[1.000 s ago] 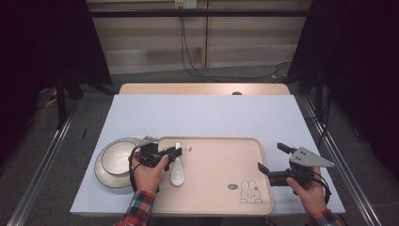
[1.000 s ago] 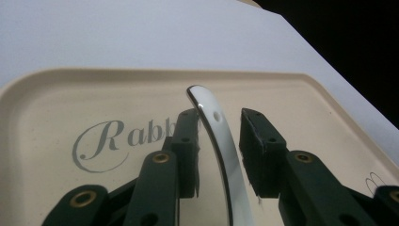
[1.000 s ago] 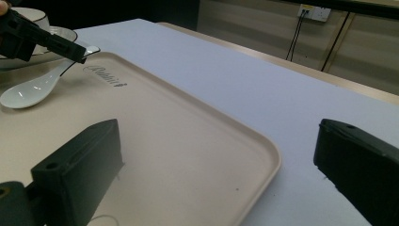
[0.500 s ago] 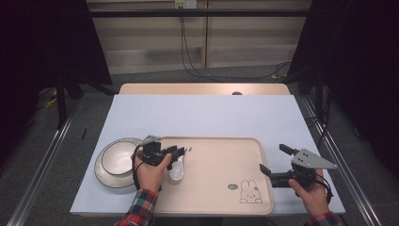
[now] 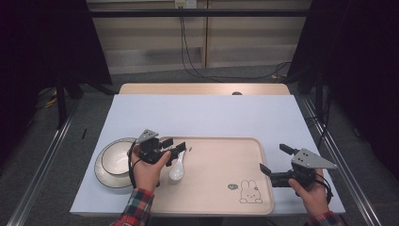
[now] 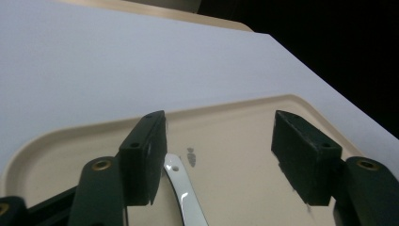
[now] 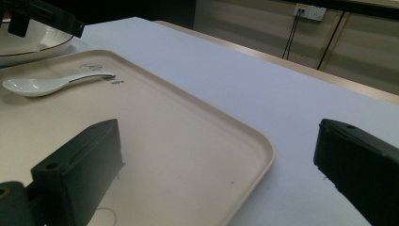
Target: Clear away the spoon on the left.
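Spoon (image 5: 177,170), glossy white ceramic, lies on the smooth beige tray (image 5: 221,197) at the left gripper's (image 5: 181,149) 6 o'clock in the high view; left gripper view: jaws apart astride its handle (image 6: 186,197); right gripper view: right gripper (image 7: 221,165) jaws apart over the tray's rounded rim.

No legible text, brand name or number appears in any view. The tray (image 5: 211,188) carries three printed marks. A rabbit drawing (image 5: 250,192) stands at the lower right of the tray in the high view. A small round emblem (image 5: 232,187) sits just left of it, its lettering too small to read. A small dark mark (image 6: 191,157) near the spoon (image 6: 184,193) handle is unreadable.
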A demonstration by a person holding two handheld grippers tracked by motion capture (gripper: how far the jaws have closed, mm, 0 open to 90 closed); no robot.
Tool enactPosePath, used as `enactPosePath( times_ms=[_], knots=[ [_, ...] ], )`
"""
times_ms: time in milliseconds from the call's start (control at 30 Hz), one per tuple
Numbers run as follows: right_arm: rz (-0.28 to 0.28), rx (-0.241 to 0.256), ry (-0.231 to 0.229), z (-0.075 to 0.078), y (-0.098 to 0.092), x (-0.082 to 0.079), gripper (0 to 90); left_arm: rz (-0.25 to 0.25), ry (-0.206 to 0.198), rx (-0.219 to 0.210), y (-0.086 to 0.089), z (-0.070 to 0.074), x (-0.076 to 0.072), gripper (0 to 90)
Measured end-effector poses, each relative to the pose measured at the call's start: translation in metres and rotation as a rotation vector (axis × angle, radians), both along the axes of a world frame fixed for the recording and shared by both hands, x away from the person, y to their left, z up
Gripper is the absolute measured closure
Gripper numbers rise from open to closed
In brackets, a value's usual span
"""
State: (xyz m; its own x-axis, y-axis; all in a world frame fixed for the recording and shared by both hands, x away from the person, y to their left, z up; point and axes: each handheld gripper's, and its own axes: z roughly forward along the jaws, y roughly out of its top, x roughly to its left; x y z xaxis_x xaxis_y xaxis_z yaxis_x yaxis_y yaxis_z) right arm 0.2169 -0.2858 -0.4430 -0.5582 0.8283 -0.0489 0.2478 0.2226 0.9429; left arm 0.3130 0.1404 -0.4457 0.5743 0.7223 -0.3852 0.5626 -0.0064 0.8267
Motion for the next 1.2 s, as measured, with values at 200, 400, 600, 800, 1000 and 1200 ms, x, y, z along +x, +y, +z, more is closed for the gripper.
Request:
enactPosePath(
  times_ms=[200,400,600,800,1000,1200],
  knots=[
    [-0.01,-0.003,-0.004,0.0,-0.002,0.0,1.1,-0.018,-0.051,0.012,0.001,0.01,-0.001,29.1],
    [-0.006,-0.004,0.0,0.0,-0.002,0.0,1.1,-0.023,-0.084,0.018,0.005,0.019,-0.004,24.8],
    [-0.008,-0.009,0.004,0.0,-0.002,0.001,1.1,-0.021,-0.113,0.022,0.013,0.027,-0.006,21.6],
    [-0.015,-0.006,0.004,0.0,-0.003,0.001,1.1,-0.001,-0.14,0.041,0.023,0.035,-0.01,18.8],
    [-0.014,-0.008,0.003,-0.001,-0.004,0.001,1.1,0.009,-0.167,0.049,0.034,0.041,-0.015,16.0],
    [-0.018,-0.012,0.01,-0.002,-0.002,0.002,1.1,0.019,-0.175,0.049,0.046,0.041,-0.02,15.6]
  ],
)
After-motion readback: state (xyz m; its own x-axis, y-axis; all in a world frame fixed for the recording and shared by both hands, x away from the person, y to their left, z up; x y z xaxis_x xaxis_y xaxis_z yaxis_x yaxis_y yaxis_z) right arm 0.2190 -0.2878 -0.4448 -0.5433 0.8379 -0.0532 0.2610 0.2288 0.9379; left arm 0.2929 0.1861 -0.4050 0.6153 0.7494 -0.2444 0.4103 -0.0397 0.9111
